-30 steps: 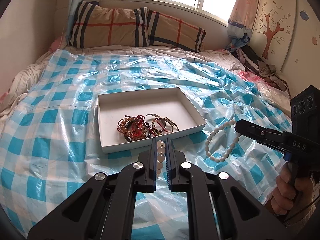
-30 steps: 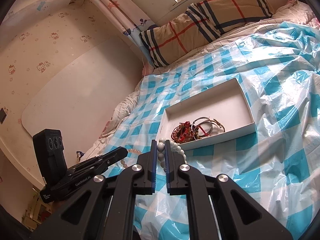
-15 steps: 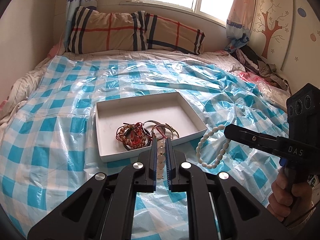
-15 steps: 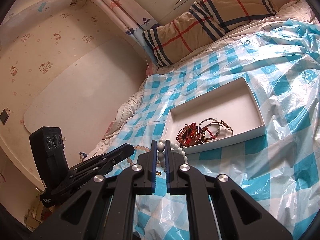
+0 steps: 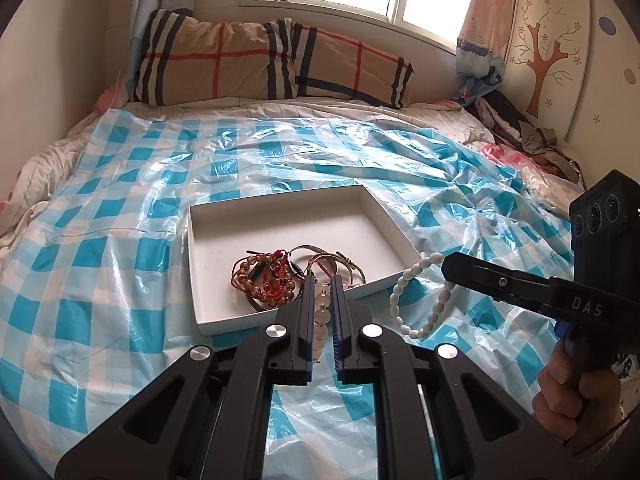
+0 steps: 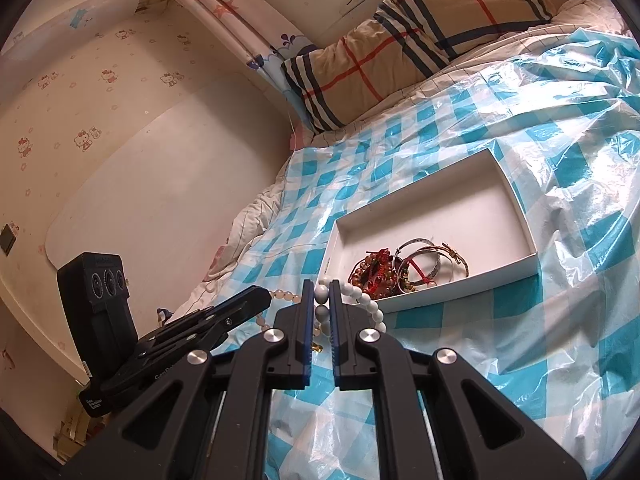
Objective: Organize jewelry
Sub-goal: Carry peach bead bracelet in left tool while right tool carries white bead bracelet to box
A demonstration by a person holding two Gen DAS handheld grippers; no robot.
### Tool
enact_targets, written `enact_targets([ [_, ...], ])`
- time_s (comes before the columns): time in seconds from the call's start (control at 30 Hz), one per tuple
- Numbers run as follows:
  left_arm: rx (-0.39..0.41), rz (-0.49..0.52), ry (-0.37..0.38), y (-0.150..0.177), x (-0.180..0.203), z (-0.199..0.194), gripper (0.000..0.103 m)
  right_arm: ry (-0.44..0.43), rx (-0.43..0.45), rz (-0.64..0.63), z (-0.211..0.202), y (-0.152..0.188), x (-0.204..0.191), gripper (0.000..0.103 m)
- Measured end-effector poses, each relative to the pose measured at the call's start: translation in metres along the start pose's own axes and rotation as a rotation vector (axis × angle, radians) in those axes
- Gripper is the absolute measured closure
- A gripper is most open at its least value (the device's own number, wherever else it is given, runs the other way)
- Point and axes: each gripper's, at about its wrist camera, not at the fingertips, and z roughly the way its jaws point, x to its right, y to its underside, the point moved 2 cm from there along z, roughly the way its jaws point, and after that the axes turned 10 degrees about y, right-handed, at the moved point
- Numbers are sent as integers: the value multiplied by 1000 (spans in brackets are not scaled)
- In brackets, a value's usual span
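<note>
- My left gripper [image 5: 322,304] pinches a pale translucent bead bracelet [image 5: 321,312] (pinkish, I think).
- My right gripper [image 6: 322,300] clamps a white oval-bead bracelet [image 5: 416,296].
- Both hang nr the shallow white cardboard tray [image 5: 280,204] w/ tangled bangles.

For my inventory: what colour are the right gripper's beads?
White beads, clearest in the left wrist view.

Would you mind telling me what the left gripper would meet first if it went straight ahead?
Probably the near wall of the white box, with the bracelet pile just behind; the left gripper looks above it, so depth is uncertain.
</note>
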Motion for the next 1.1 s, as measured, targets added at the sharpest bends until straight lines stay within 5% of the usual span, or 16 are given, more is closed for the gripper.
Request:
enact_targets([
  [1.1, 1, -1, 0, -24, -27, 54, 96, -29, -9, -11, 62, -32, 8, 95],
])
